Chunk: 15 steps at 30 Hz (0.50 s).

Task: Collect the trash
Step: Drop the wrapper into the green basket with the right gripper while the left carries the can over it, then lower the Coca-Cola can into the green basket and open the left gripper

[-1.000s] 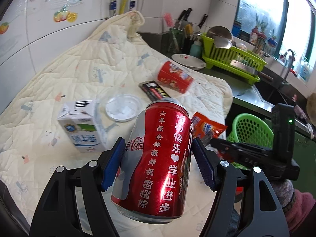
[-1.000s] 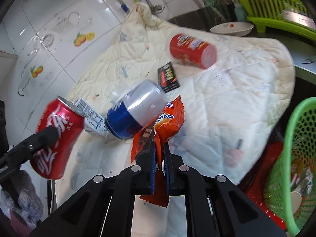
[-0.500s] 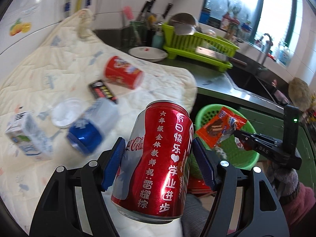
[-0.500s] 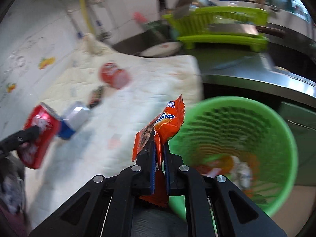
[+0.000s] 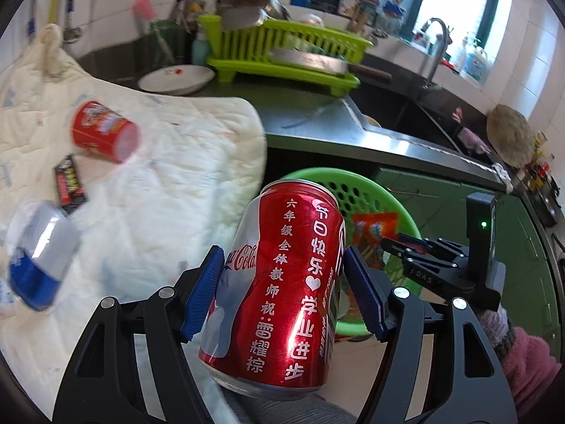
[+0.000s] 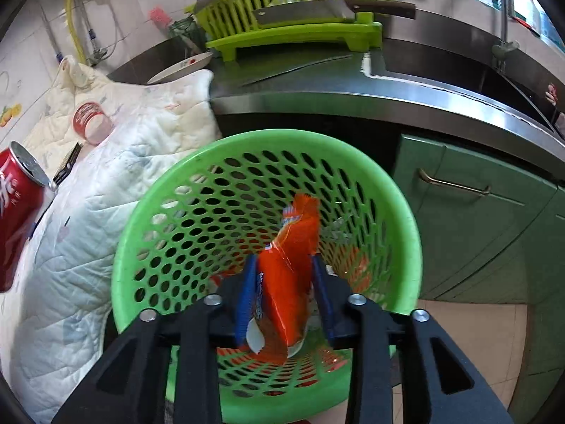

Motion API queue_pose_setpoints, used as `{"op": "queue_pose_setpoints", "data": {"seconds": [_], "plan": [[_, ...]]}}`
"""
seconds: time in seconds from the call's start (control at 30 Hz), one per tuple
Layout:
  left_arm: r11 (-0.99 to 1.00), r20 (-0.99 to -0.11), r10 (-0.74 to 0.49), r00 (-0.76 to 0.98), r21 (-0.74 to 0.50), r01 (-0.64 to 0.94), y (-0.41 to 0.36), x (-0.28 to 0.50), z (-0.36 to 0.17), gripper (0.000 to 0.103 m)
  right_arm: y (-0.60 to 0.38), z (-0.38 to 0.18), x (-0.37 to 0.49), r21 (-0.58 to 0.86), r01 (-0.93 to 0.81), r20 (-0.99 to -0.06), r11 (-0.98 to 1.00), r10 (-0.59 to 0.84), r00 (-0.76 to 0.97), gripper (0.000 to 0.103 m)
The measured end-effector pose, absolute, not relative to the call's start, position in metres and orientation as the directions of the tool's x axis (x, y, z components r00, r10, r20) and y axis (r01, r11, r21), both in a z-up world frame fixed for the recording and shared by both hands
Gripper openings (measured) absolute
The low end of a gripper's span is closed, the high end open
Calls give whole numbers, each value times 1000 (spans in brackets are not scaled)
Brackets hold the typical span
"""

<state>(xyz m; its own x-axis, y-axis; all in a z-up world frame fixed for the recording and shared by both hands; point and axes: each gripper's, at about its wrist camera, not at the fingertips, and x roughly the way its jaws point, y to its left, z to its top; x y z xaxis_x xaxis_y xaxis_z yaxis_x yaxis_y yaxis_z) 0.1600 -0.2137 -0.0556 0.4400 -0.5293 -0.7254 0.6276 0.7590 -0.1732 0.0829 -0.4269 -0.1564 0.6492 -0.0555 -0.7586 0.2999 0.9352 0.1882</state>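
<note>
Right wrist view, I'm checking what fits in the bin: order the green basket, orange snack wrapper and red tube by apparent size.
1. green basket
2. orange snack wrapper, though it's nearest the camera
3. red tube, farther off, so true size unsure

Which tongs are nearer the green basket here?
Right. The right tongs hang over the green basket, opening around the orange wrapper; the left tongs hold the red can beside it.

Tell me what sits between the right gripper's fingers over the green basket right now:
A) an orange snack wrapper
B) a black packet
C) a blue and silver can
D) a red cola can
A: the right gripper, jaws opening, has the orange snack wrapper between its fingers above the green basket; the red cola can is in the left gripper.
</note>
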Motion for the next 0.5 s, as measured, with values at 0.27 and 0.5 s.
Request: {"op": "queue_pose_setpoints", "data": {"seconds": [0.27, 0.5], "plan": [[748, -768, -522, 372, -202, 632, -270, 168, -82, 69, -443, -150, 64, 226, 303, -718, 926, -52, 694, 48], [740, -791, -529, 307, -253, 623, -313, 177, -103, 69, -457, -128, 37, 266, 311, -652, 912, -67, 755, 56]]}}
